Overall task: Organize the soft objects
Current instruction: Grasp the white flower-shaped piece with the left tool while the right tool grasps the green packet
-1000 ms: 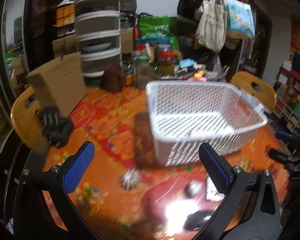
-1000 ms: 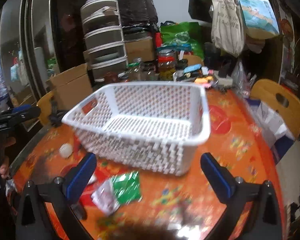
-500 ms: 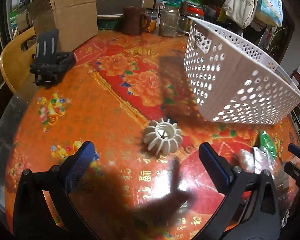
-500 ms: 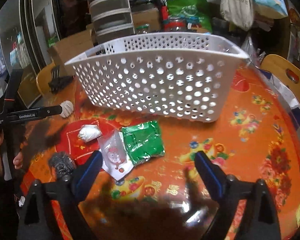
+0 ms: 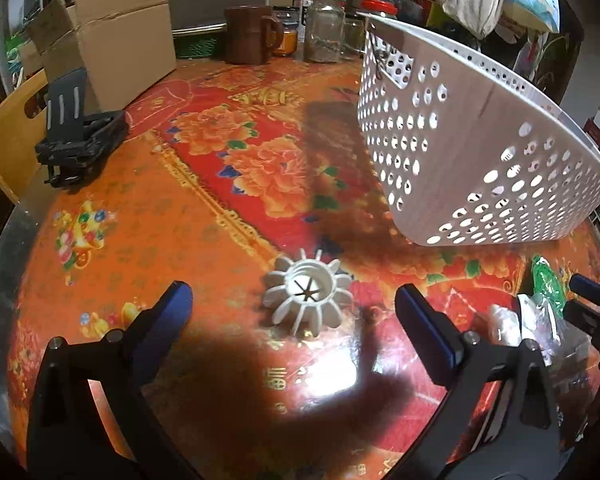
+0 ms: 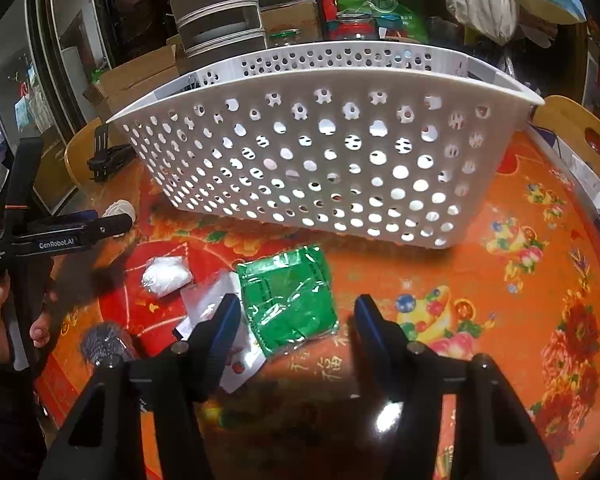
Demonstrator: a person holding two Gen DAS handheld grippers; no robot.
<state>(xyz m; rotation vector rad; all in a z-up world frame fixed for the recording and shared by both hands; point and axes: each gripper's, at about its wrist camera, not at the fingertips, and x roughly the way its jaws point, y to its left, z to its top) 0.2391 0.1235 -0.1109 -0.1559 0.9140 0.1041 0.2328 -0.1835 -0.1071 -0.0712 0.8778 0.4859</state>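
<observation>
- The step in hand looks like the first pick-up: both grippers hang low over the worktop (image 6: 500, 280), each lined up on a different thing, and nothing is gripped yet.
- The right gripper (image 6: 294, 320) has the green packet (image 6: 288, 300) between its jaws; they have just been closing in, but the pads stand clear of the packet on either side, so it lies flat on the worktop, just in front of the white basket (image 6: 320, 152).
- The left gripper (image 5: 294, 308) has its jaws wide apart, with the white ribbed ball (image 5: 308, 296) lying between and slightly ahead of them, untouched.
- Next, judging by this, the right jaws need to sink a little and pinch the packet's edges; its slick wrapper may slide or crumple, so a low, centred grip seems wise.
- Just left of the packet lie a clear sachet (image 6: 216, 312), a white wad (image 6: 166, 276) and a dark fuzzy ball (image 6: 104, 344), all loose on the worktop.
- The basket sits at the middle of the worktop; through its holes nothing can be made out inside, though its floor is mostly hidden.
- The cardboard box (image 5: 112, 44) and glass jars (image 5: 324, 28) stand behind; their contents cannot be told.
</observation>
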